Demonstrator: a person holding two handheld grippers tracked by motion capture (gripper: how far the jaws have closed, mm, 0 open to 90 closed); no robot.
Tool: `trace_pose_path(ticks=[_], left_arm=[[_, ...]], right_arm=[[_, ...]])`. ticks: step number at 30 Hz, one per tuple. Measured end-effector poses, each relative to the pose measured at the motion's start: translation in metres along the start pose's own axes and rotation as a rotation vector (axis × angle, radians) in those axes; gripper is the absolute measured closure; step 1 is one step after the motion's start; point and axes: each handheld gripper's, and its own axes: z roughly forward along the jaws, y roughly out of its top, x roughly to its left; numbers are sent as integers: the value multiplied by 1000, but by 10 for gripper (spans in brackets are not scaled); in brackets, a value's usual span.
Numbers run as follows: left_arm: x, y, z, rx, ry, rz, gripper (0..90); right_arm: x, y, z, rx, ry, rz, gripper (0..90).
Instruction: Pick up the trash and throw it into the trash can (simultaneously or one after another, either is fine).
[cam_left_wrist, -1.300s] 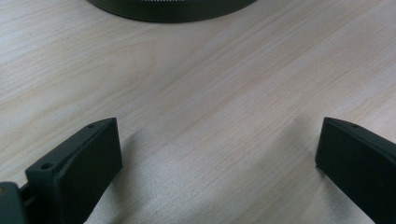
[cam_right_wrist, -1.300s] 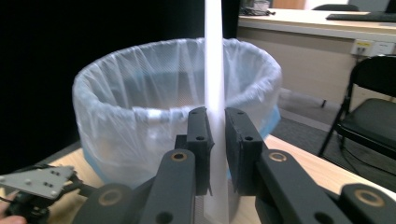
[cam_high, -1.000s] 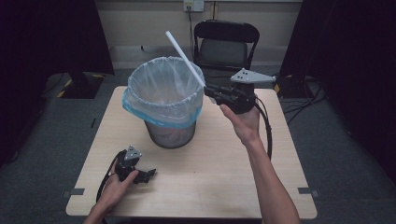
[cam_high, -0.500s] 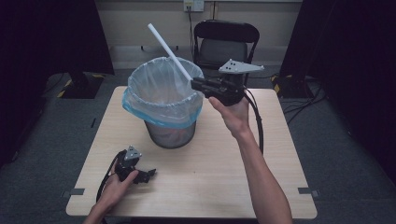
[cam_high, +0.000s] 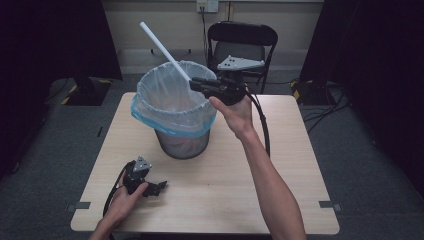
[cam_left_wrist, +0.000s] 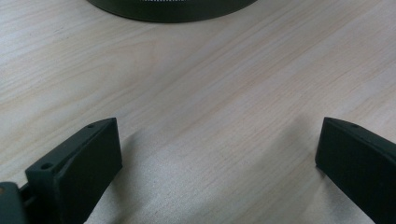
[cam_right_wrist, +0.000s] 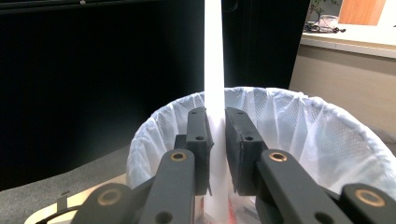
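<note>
A long white stick (cam_high: 164, 50) slants up to the left above a mesh waste bin (cam_high: 175, 111) lined with a white and blue bag. My right gripper (cam_high: 194, 83) is shut on the stick's lower part, held over the bin's right rim. In the right gripper view the white stick (cam_right_wrist: 214, 60) rises straight between the two pressed pads (cam_right_wrist: 201, 140), with the bin's lined mouth (cam_right_wrist: 299, 135) behind. My left gripper (cam_high: 159, 189) rests on the wooden table (cam_high: 280, 180) near its front left. The left gripper view shows its jaws wide apart over bare wood (cam_left_wrist: 219, 116).
A black folding chair (cam_high: 245, 42) stands behind the table, against a wall with a socket. Dark curtains hang at both sides. Cables trail on the grey floor at the right. The bin's black base (cam_left_wrist: 173, 7) lies just ahead of the left gripper.
My right hand has carried the stick leftward, from beside the bin's right rim to over its mouth. The left hand has stayed where it was.
</note>
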Motion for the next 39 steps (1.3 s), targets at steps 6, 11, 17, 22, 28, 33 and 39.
trace_pose_path(ticks=[6,11,17,22,28,33,39], left_arm=[[0,0,0,0,0,0,0],[0,0,0,0,0,0,0],[0,0,0,-1,0,0,0],[0,0,0,0,0,0,0],[0,0,0,0,0,-1,0],[0,0,0,0,0,0,0],[0,0,0,0,0,0,0]], right_arm=[[-4,4,15,20,8,1,810],[-6,1,24,48,16,7,809],[-11,-2,31,78,30,7,804],[-15,-5,36,103,38,21,776],[-17,-6,38,116,25,27,629],[-18,-5,38,110,-4,32,461],[-18,0,38,123,-31,44,308]])
